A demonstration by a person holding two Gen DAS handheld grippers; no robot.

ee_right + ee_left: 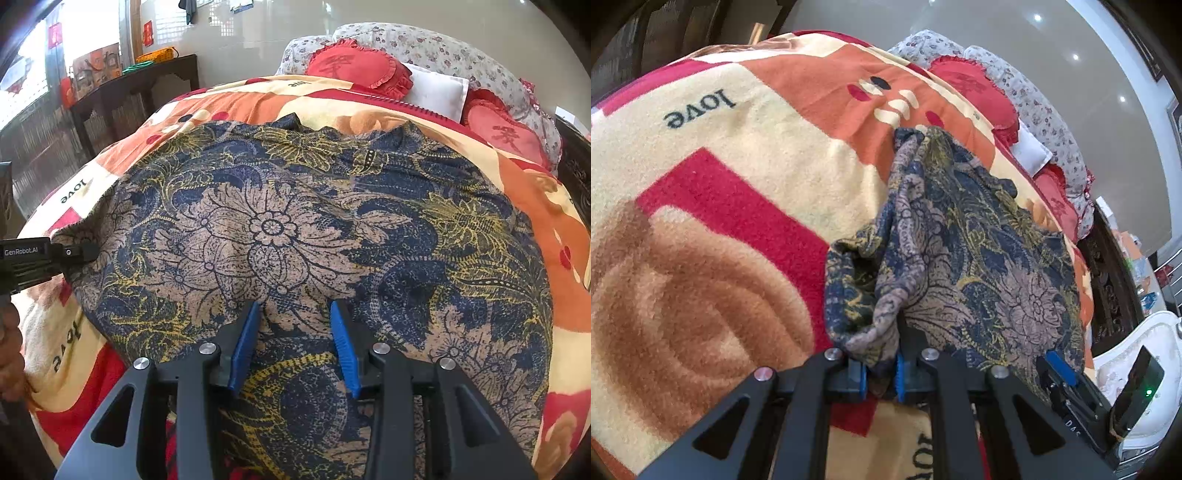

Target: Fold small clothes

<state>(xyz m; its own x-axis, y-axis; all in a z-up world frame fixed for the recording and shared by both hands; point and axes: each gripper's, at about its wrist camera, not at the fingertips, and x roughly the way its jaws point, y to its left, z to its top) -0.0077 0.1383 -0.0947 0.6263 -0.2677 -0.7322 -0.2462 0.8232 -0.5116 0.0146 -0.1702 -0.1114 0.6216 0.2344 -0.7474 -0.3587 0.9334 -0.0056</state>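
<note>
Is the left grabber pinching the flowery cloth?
Touching. The left wrist view shows the left gripper closed on a bunched fold of the flowery cloth.

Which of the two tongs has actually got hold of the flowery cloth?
The left tongs: bunched flowery cloth is pinched between their blue pads. The right tongs stand open above it.

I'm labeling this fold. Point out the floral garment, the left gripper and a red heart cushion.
Floral garment (273,225), right wrist view, large flower print.
Left gripper (881,376), left wrist view, between fingertips.
Red heart cushion (347,64), right wrist view, cushion face.

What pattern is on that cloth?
Navy, tan and yellow floral paisley garment; clearest in the right wrist view.
</note>
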